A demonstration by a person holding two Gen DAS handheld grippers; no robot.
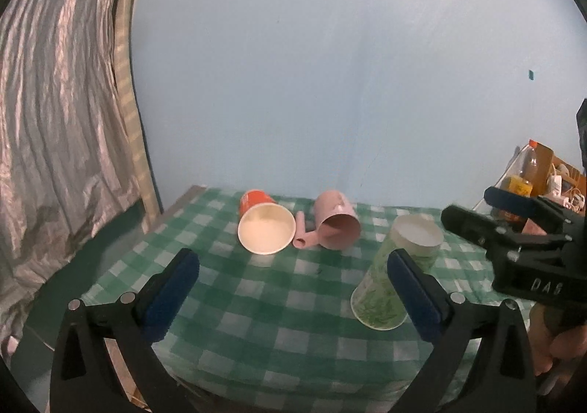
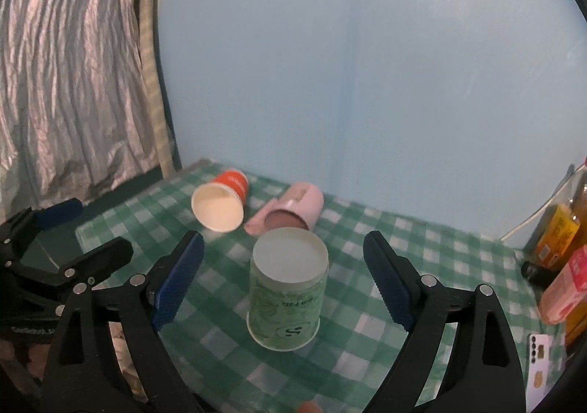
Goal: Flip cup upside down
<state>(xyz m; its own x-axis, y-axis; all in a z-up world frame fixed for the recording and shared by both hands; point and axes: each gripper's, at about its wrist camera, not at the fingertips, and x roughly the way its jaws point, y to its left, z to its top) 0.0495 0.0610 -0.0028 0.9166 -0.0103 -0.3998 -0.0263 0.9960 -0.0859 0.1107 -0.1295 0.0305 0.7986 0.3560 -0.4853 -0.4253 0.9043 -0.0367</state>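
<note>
A green patterned paper cup [image 2: 287, 288] stands upside down on the green checked tablecloth [image 2: 422, 240], its base facing up. My right gripper [image 2: 284, 279] is open with the cup between its fingers, not touching. The cup also shows in the left wrist view [image 1: 398, 273], right of centre. My left gripper [image 1: 293, 297] is open and empty above the cloth. An orange paper cup [image 1: 265, 226] and a pink mug [image 1: 335, 224] lie on their sides at the back, mouths toward me; both show in the right wrist view, orange cup [image 2: 220, 205], pink mug [image 2: 293, 209].
A silver curtain [image 1: 55, 119] hangs at the left and a blue wall [image 1: 330, 64] stands behind the table. Bottles and packets [image 2: 561, 240] crowd the right edge. The right gripper's body [image 1: 513, 240] sits at the right of the left wrist view.
</note>
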